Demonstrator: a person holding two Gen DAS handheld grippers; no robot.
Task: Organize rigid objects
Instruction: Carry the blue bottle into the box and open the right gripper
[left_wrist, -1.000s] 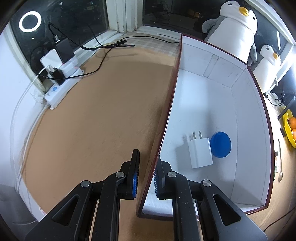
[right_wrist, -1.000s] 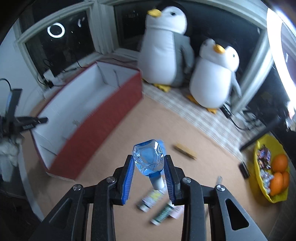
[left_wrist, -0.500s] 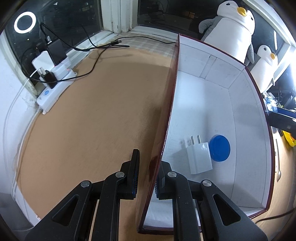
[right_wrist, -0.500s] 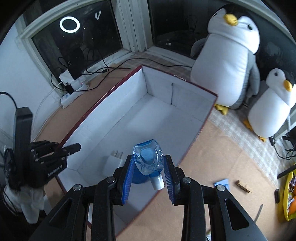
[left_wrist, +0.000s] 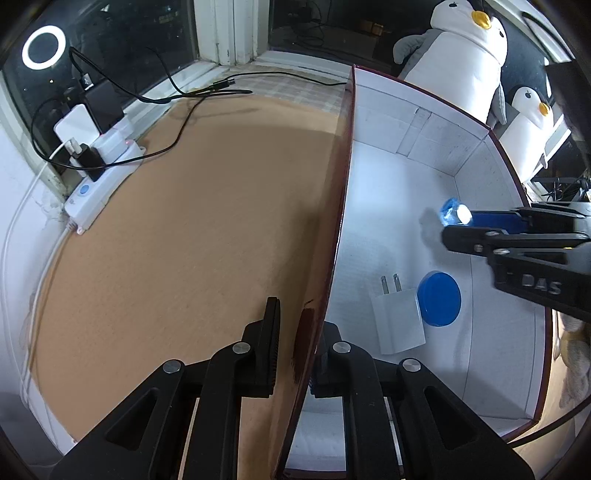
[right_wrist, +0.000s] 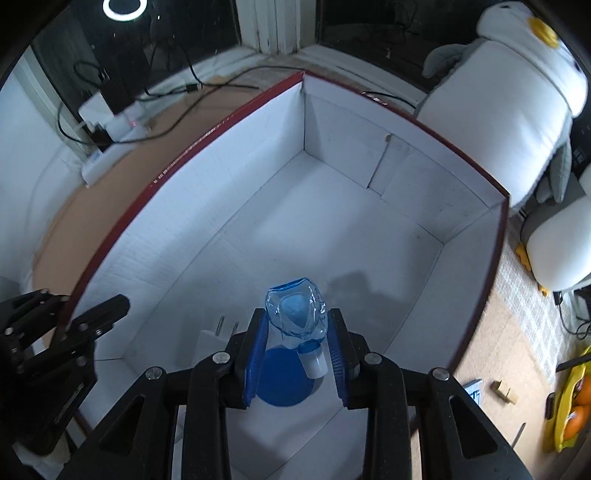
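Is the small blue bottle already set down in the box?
Not yet. The right gripper holds the blue bottle above the box floor; its shadow falls apart from it.

A home room: plush penguins (left_wrist: 465, 48) and power strip (left_wrist: 103, 181) by windows.

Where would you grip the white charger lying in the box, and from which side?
Grip the white charger across its two long side faces, coming straight down from above. It lies flat on the box floor with its prongs pointing toward the far wall, so the flat sides are exposed. The blue lid sits right against one side, so that finger has little room.
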